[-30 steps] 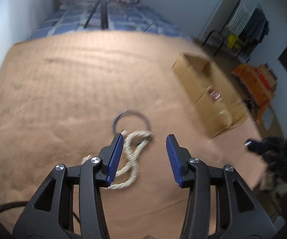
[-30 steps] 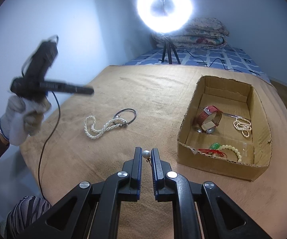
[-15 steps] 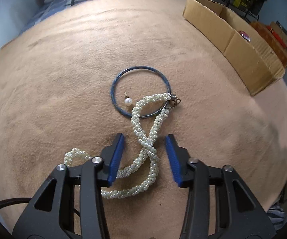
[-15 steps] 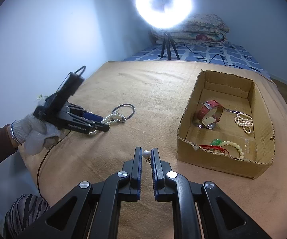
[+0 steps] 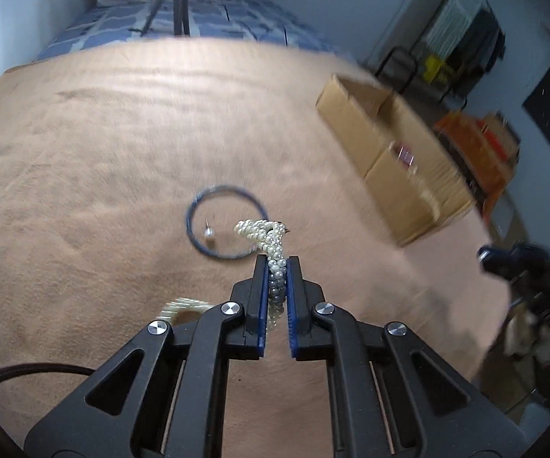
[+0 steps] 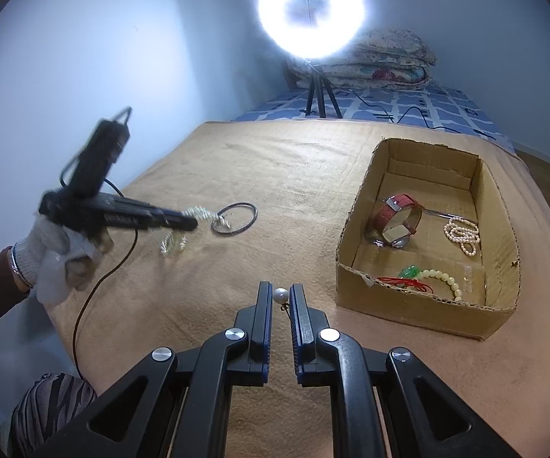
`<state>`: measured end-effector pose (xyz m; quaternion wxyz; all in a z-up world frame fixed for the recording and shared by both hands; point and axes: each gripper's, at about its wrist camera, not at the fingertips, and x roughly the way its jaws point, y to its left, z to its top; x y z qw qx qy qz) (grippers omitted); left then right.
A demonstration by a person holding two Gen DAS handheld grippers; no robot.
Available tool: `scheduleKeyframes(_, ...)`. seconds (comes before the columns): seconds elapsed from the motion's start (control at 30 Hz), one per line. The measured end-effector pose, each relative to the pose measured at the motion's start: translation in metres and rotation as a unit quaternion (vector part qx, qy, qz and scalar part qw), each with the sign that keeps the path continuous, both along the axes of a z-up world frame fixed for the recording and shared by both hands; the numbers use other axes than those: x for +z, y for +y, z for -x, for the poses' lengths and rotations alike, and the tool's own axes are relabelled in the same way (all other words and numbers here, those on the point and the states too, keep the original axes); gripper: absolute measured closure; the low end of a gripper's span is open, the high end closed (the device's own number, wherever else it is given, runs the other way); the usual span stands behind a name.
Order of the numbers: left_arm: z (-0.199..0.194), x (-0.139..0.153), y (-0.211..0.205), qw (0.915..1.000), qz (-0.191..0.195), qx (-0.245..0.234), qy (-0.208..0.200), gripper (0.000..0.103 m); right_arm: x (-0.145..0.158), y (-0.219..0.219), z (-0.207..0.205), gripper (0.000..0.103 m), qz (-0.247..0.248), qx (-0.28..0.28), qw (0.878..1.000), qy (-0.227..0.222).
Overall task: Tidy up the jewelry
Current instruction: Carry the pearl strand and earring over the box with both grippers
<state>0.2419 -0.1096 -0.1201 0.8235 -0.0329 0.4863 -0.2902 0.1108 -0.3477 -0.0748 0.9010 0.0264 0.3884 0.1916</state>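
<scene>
Holding pearl necklace (image 5: 275, 244): left gripper (image 5: 277, 263) | right gripper (image 6: 280, 292): pearl earring (image 6: 280, 296) | box (image 6: 498, 229): watch (image 6: 395, 221), bracelets

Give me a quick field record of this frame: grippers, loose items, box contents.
left gripper: shut on pearl necklace, partly lifted off the blanket
right gripper: shut on pearl earring
on blanket: dark bangle, second pearl earring inside it
cardboard box: red watch, small pearl strand, bead bracelet with red cord
</scene>
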Motion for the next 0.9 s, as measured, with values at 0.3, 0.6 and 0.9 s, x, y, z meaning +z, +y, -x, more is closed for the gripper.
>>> scheduleKeyframes(0.3,-0.001,0.059,-0.003,0.9984,0.033,-0.001,-0.045,0.097,0.014,-0.007,0.003,0.096,-0.009,-0.007,1.0,-0.018)
scheduleKeyframes(0.6,-0.005,0.091,-0.053,0.9952,0.057,-0.033,-0.072,0.097,0.031,-0.03,-0.002,0.096,-0.01,-0.026,0.999,-0.038)
scheduleKeyframes(0.9,-0.005,0.089,-0.123,0.9924,0.069,-0.072,-0.072,0.097,0.042,-0.064,-0.017,0.096,0.0,-0.048,0.998,-0.048)
